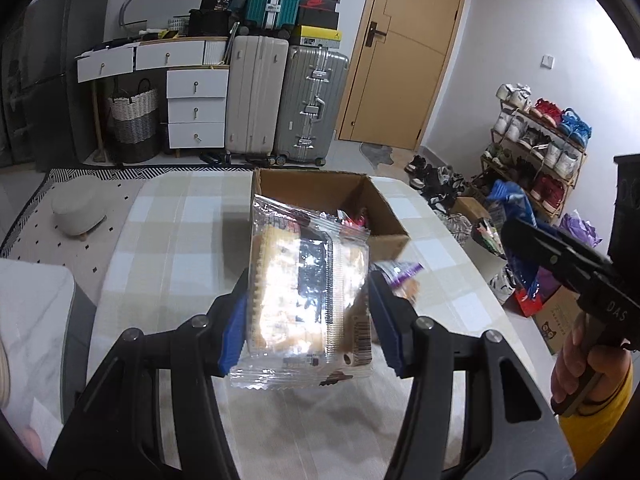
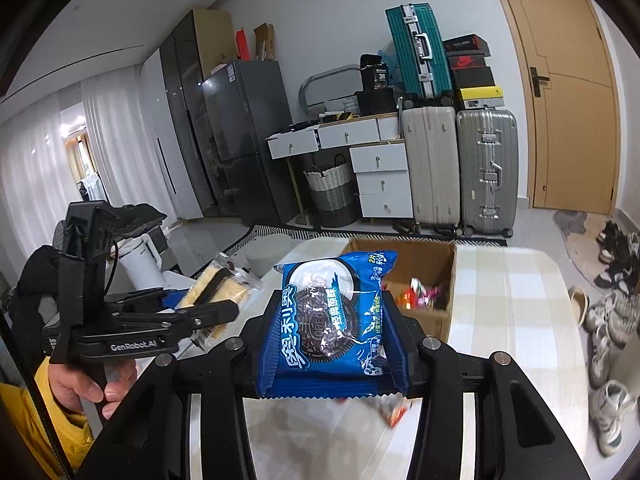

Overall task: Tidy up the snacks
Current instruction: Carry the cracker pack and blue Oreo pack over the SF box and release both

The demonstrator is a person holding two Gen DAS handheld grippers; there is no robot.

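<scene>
We count two snack packs in our grip and one box to receive them. The first pack is a clear, glossy plastic wrapper of pale yellow sandwich crackers with a dark tray (image 1: 308,304), barcode at its lower right corner; our left gripper (image 1: 308,312) clamps it between its blue pads, above the table and just short of the box. The second is a blue foil pack of Oreo cookies (image 2: 332,316), printed with a big black cookie and white lettering, crimped along its bottom edge; our right gripper (image 2: 332,336) is clenched on its two sides and holds it upright in the air, also on the near side of the box.

The open brown cardboard box (image 1: 384,200) stands on the table with its flaps up, and a heap of small red and pink wrapped snacks (image 2: 424,294) lies at its bottom. One more small purple-and-white wrapped snack (image 1: 400,272) lies on the beige-and-white checked tablecloth (image 1: 180,248), just beside the box. Behind the table we see three hard-shell suitcases: one teal, one cream, one silver.
</scene>
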